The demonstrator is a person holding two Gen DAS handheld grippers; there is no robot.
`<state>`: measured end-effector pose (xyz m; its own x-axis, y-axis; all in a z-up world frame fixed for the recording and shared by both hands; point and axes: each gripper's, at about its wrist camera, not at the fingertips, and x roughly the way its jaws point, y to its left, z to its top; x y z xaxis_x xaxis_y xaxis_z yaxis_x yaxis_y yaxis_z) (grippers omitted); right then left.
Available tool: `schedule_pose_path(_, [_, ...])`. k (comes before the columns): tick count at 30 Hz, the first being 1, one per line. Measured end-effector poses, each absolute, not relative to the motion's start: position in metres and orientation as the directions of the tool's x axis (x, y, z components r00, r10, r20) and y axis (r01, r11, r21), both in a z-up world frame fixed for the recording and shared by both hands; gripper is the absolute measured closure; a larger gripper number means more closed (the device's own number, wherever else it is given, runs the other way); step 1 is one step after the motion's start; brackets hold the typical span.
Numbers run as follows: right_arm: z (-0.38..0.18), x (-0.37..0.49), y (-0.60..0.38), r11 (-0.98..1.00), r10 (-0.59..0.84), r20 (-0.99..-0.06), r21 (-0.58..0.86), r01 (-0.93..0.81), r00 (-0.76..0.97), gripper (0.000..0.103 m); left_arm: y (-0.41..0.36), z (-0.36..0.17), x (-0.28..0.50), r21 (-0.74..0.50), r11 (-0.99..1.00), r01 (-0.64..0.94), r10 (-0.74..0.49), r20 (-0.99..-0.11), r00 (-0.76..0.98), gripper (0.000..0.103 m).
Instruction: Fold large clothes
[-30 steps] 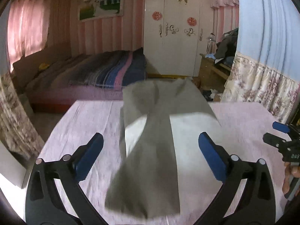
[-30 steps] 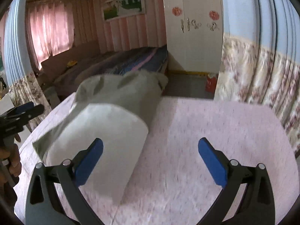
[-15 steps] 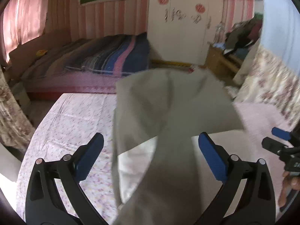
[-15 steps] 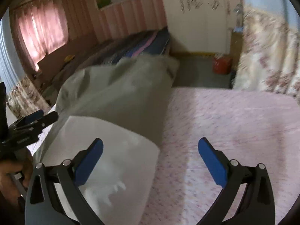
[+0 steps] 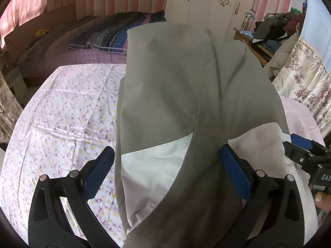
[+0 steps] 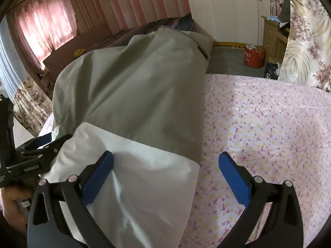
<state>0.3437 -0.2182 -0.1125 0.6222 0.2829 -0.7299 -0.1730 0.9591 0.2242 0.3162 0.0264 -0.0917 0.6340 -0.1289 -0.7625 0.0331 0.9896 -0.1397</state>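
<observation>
A grey-green and white garment [image 5: 182, 95], long and partly folded with a strip of grey crossing its white panel, lies on a bed spread with a floral sheet [image 5: 62, 119]. The garment's far end drapes off the sheet's far edge; its white end lies nearest the cameras.

The left gripper [image 5: 165, 171] hangs over the garment's near end, its blue pads [image 5: 99, 171] set wide apart and clamping nothing; the grey strip passes between them. The right gripper [image 6: 165, 175] is likewise spread wide and empty, one pad over the white panel [image 6: 144, 177], the other over bare sheet beside the garment's right edge. Whether either tool touches the cloth cannot be told.

In the left view, the right gripper shows at the garment's right side, held by a hand [image 5: 322, 200]. Beyond the sheet stand a second bed with a striped blanket [image 5: 115, 33] and a white wardrobe [image 5: 206, 6].

Judging from this, the fold is midway: the garment is narrowed lengthwise but still long. The next move likely calls for each tool to close on a near corner of the white end and carry it toward the far end.
</observation>
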Motion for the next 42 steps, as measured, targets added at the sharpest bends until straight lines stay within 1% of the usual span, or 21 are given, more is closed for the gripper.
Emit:
schedule_pose_path(2, [-0.115,0.344,-0.220,0.955,0.294,-0.723,0.242,-0.169,0.625,0.002,0.026,-0.093,0.316,-0.138,0.990,0.033,-0.127,-0.762,0.635,0.003])
schedule_pose_path(3, [-0.113,0.344,-0.219,0.954,0.299,-0.725,0.248,-0.171,0.621,0.006,0.026,-0.093,0.315,-0.136,0.990,0.032,-0.125,-0.763,0.634,0.003])
schedule_pose_path(4, [-0.113,0.343,-0.219,0.946,0.324,-0.719,0.265,-0.188,0.615,0.012,0.026,-0.093,0.316,-0.137,0.990,0.031,-0.125,-0.763,0.634,0.003])
schedule_pose_path(5, [-0.112,0.343,-0.218,0.936,0.352,-0.715,0.283,-0.210,0.604,0.021,0.027,-0.093,0.316,-0.137,0.990,0.027,-0.123,-0.764,0.633,0.003])
schedule_pose_path(6, [-0.110,0.343,-0.215,0.936,0.352,-0.717,0.275,-0.220,0.601,0.027,0.028,-0.093,0.317,-0.139,0.990,0.024,-0.123,-0.765,0.632,0.003])
schedule_pose_path(10, [-0.104,0.339,-0.209,0.937,0.349,-0.708,0.253,-0.240,0.614,0.040,0.026,-0.094,0.319,-0.135,0.991,0.018,-0.116,-0.766,0.633,0.003])
schedule_pose_path(12, [-0.102,0.336,-0.209,0.939,0.344,-0.695,0.250,-0.236,0.631,0.059,0.023,-0.093,0.319,-0.117,0.993,0.014,-0.099,-0.764,0.638,0.003])
schedule_pose_path(15, [-0.096,0.333,-0.207,0.940,0.341,-0.679,0.230,-0.253,0.650,0.072,0.021,-0.092,0.317,-0.114,0.993,0.011,-0.094,-0.758,0.645,0.003])
schedule_pose_path(18, [-0.090,0.332,-0.214,0.927,0.376,-0.653,0.268,-0.264,0.657,0.079,0.014,-0.090,0.316,-0.095,0.995,0.030,-0.092,-0.749,0.656,0.004])
schedule_pose_path(20, [-0.085,0.329,-0.220,0.919,0.393,-0.636,0.286,-0.270,0.664,0.081,0.005,-0.088,0.315,-0.070,0.996,0.048,-0.084,-0.744,0.663,0.005])
schedule_pose_path(24, [-0.068,0.317,-0.231,0.928,0.373,-0.628,0.248,-0.279,0.683,0.085,-0.013,-0.080,0.309,-0.072,0.995,0.074,-0.103,-0.729,0.677,0.011])
schedule_pose_path(26, [-0.057,0.310,-0.244,0.931,0.364,-0.626,0.232,-0.281,0.690,0.085,-0.028,-0.076,0.303,-0.089,0.992,0.089,-0.126,-0.722,0.681,0.011])
schedule_pose_path(28, [-0.043,0.304,-0.271,0.941,0.338,-0.631,0.199,-0.275,0.699,0.085,-0.051,-0.073,0.300,-0.163,0.981,0.109,-0.194,-0.727,0.659,0.011])
schedule_pose_path(30, [-0.033,0.296,-0.300,0.957,0.284,-0.642,0.143,-0.253,0.712,0.085,-0.080,-0.068,0.294,-0.194,0.971,0.141,-0.238,-0.725,0.646,0.011])
schedule_pose_path(33, [-0.028,0.288,-0.350,0.973,0.211,-0.672,0.077,-0.215,0.710,0.085,-0.148,-0.057,0.279,-0.183,0.958,0.220,-0.283,-0.714,0.641,0.011])
schedule_pose_path(35, [-0.032,0.283,-0.380,0.981,0.168,-0.695,0.048,-0.188,0.699,0.084,-0.191,-0.057,0.272,-0.174,0.953,0.249,-0.297,-0.707,0.642,0.008])
schedule_pose_path(37, [-0.046,0.279,-0.410,0.986,0.152,-0.725,0.060,-0.158,0.672,0.079,-0.219,-0.063,0.269,-0.151,0.952,0.267,-0.293,-0.705,0.645,0.003])
schedule_pose_path(38, [-0.055,0.279,-0.414,0.985,0.146,-0.745,0.050,-0.163,0.650,0.073,-0.231,-0.068,0.268,-0.114,0.959,0.259,-0.262,-0.701,0.663,0.003])
schedule_pose_path(39, [-0.066,0.279,-0.417,0.987,0.122,-0.765,0.028,-0.157,0.632,0.060,-0.237,-0.073,0.266,-0.072,0.966,0.247,-0.225,-0.697,0.681,0.003])
schedule_pose_path(40, [-0.068,0.273,-0.417,0.989,0.095,-0.759,0.000,-0.146,0.644,0.052,-0.239,-0.076,0.266,-0.053,0.970,0.238,-0.207,-0.696,0.688,0.003])
schedule_pose_path(42, [-0.066,0.250,-0.413,0.994,0.030,-0.723,-0.053,-0.099,0.690,0.022,-0.229,-0.076,0.266,-0.060,0.978,0.201,-0.185,-0.696,0.694,0.003])
